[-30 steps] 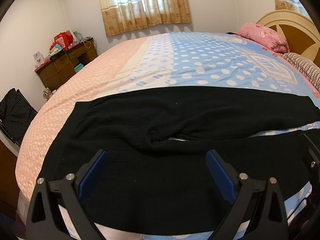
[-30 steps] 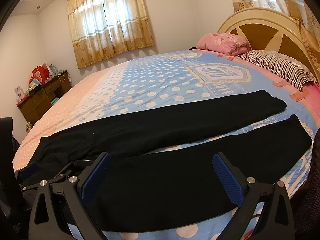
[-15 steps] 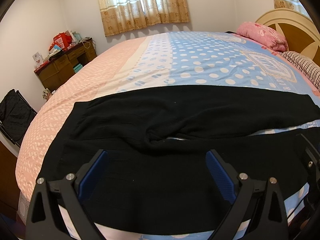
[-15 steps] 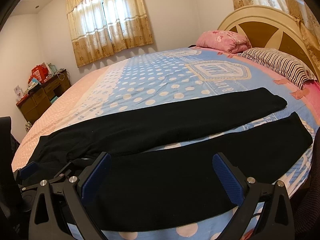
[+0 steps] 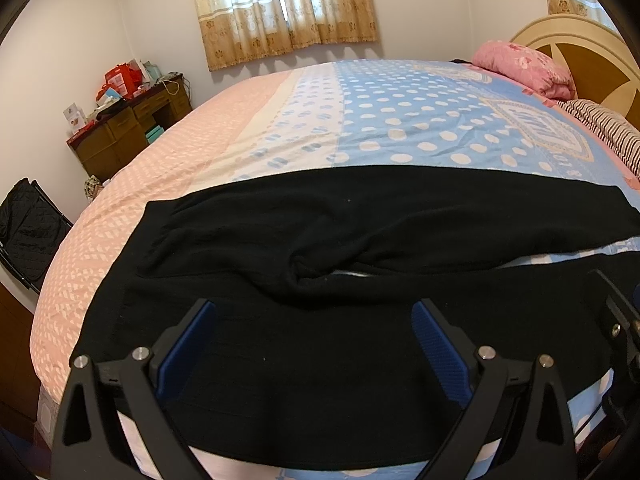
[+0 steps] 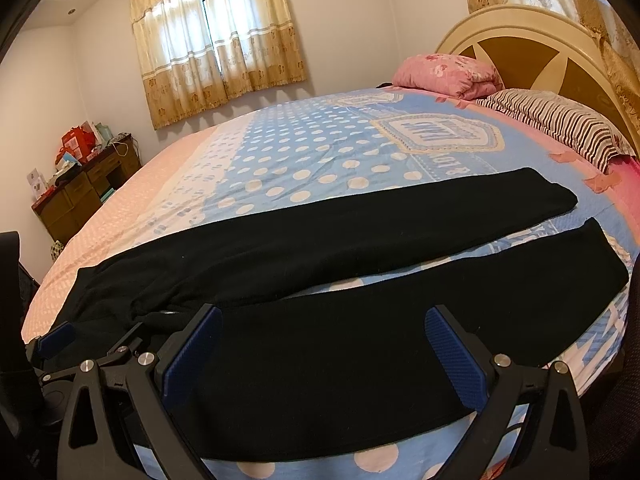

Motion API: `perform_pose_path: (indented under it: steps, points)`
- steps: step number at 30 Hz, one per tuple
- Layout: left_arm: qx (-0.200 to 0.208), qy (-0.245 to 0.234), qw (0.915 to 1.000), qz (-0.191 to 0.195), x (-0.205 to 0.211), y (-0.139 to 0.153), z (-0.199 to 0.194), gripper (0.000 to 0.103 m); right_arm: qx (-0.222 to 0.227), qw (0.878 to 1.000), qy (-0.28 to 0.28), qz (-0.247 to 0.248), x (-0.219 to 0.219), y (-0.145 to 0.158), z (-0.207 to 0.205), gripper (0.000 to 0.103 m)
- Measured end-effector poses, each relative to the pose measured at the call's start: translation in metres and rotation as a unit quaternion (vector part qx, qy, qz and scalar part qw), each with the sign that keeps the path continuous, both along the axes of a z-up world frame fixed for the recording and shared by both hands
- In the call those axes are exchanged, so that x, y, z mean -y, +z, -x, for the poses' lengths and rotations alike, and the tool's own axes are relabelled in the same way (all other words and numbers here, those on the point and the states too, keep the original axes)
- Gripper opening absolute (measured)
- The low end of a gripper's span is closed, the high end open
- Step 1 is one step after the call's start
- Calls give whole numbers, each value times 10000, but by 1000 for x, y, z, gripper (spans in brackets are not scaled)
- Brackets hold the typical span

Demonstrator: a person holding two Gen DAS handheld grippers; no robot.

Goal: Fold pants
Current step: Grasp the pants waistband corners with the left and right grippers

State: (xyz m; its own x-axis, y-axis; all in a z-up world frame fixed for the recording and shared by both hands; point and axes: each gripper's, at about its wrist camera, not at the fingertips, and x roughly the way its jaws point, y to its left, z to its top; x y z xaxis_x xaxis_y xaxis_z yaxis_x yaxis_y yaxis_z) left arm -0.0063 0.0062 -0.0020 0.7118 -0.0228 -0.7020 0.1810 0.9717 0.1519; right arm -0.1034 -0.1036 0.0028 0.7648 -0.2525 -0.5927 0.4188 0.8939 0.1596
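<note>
Black pants lie spread flat across the near side of the bed, waistband to the left, both legs running right. The far leg and near leg lie apart, with a strip of sheet between them. My left gripper hovers open over the seat and crotch area, nothing between its blue pads. Over the near leg's upper part my right gripper is open and empty too. The left gripper also shows at the lower left of the right wrist view.
The bed has a blue polka-dot and pink sheet. A pink pillow and striped pillow lie by the headboard. A wooden dresser with clutter stands at the left wall, a black folding chair nearer.
Both views have shifted slightly, with the pants sitting a little lower and closer in the frames. The pants themselves have not moved and both grippers stay open.
</note>
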Motion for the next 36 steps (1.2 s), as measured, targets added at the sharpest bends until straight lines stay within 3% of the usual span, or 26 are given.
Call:
perform_pose_path:
  steps: [13,20,26,30,33,36]
  points:
    - [-38,-46,10000,20,-3,-3,-3,101,-38,10000,21,-16,1,-1,-3,102]
    - [-314,-91,9992,219,-27,0,-23,101,-165,9997,193,-23,11,-3,-15,102]
    - [-214,336,9992,98,-76,14,-57,101,-278,9956,892,-95,23,11,-48,102]
    - [-315,685,9965,366,-105,20,-92,102,-416,9843,1693,-287,28,18,-100,102]
    - [-412,930,9937,470,-116,13,-116,102,-698,9727,2210,102,17,12,-146,100]
    - [-661,1054,9908,542,-119,0,-135,101,-956,9587,2626,534,6,2,-187,88]
